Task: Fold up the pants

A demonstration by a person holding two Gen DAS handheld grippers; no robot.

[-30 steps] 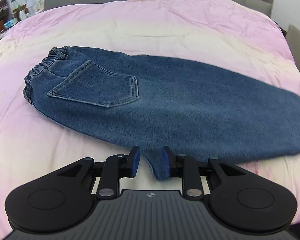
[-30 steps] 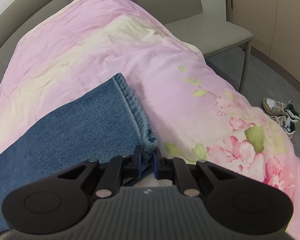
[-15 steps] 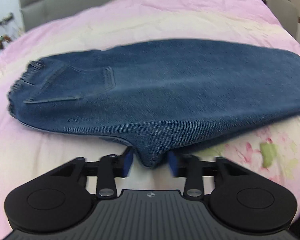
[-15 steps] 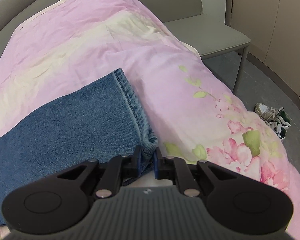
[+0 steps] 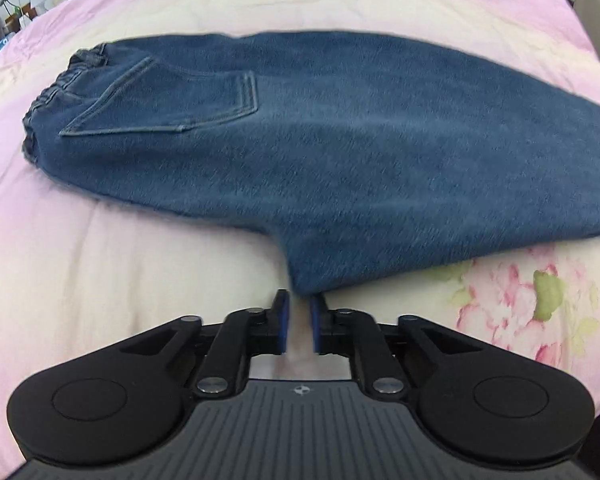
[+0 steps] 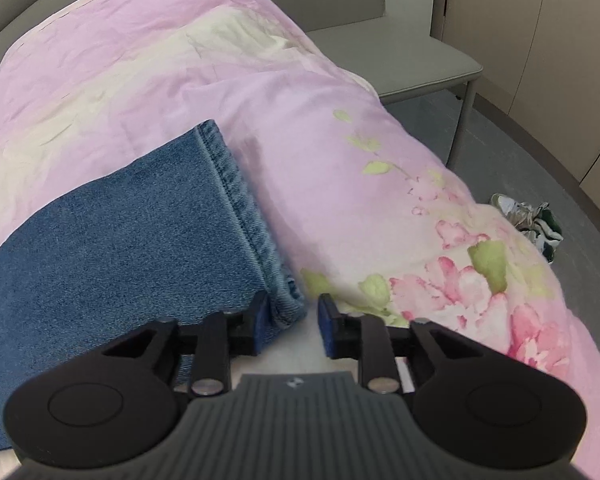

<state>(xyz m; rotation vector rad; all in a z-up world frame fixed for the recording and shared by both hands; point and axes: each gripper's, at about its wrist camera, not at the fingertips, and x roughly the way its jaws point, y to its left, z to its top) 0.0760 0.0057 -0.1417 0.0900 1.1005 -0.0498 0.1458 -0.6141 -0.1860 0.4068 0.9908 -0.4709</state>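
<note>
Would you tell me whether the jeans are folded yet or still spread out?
Folded lengthwise only: the jeans lie as one leg-wide strip on the duvet, back pocket up, full length from waistband to hem.

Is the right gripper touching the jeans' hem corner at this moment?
Touching: in the right wrist view the jeans hem corner lies against the right gripper's left pad, jaws open, right pad clear.

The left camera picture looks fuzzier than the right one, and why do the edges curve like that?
Left wrist view: the jeans are smeared by motion blur, while the left tool stays sharp. Right wrist view: crisp, hem stitching readable on the jeans. Both views: fisheye lenses bow the bedspread and darken the corners; the light is soft and even, without glare.
</note>
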